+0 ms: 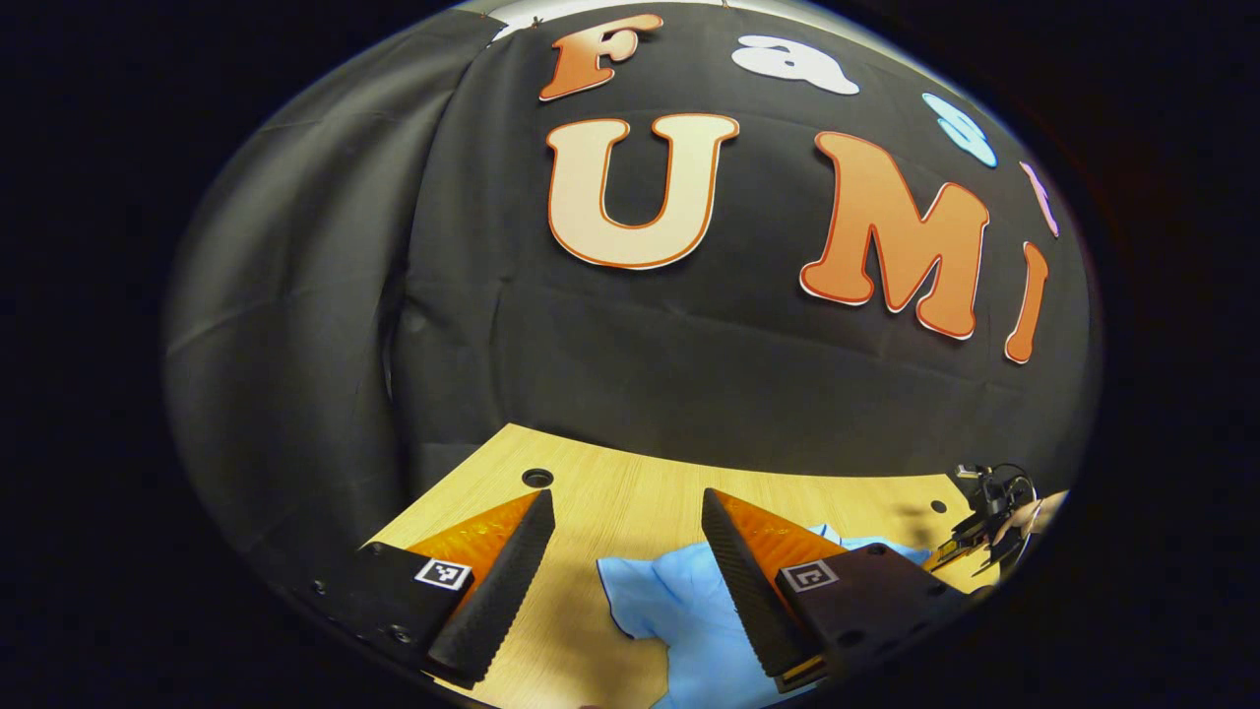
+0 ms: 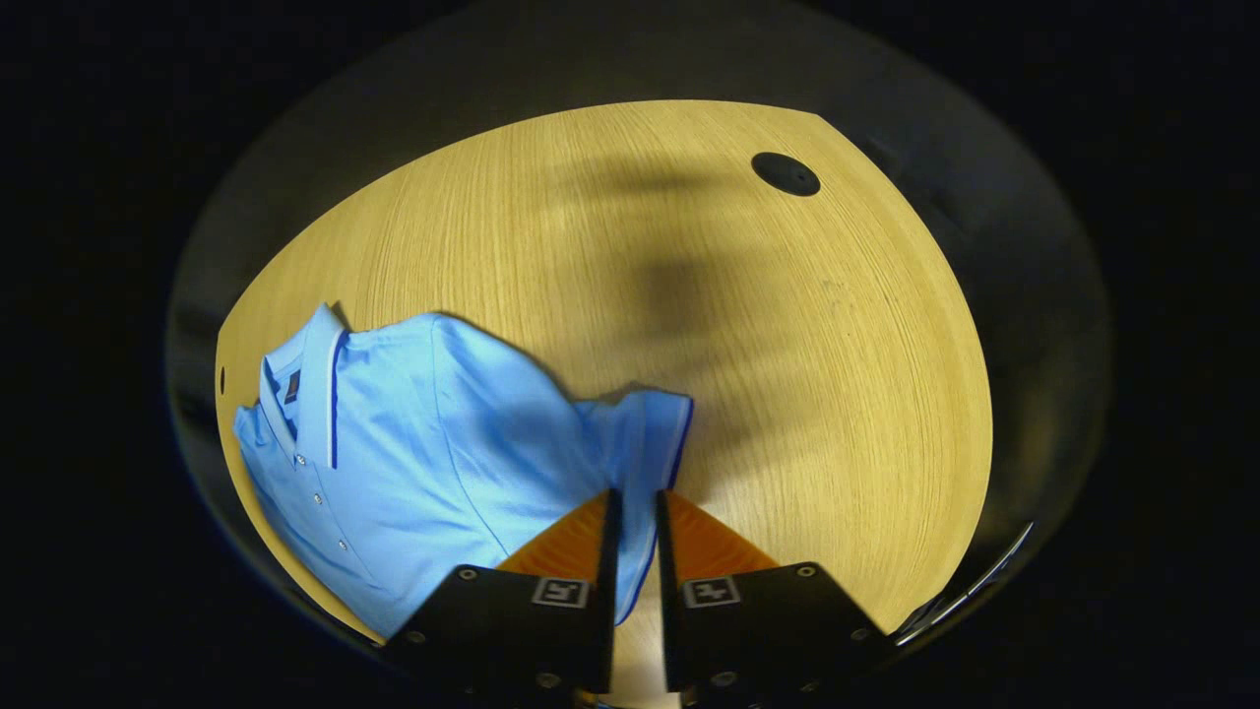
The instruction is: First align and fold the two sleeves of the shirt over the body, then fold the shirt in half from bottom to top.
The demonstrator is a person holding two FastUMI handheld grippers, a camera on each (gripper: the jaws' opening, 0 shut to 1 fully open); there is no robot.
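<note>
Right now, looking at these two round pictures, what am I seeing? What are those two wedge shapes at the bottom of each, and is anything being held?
Each picture comes from a small camera riding on a hand-held pair of tongs; a person holds one pair in each hand. The wedges are the tongs' own two fingers. In the left gripper view, the left tongs stand open above a wooden table, with part of a light blue shirt below them, nothing gripped. Far right there, the other tongs appear small. In the right gripper view, the right tongs are nearly closed around the edge of the shirt's sleeve; the fingers seem to pinch it. The shirt lies collar up, buttons showing.
</note>
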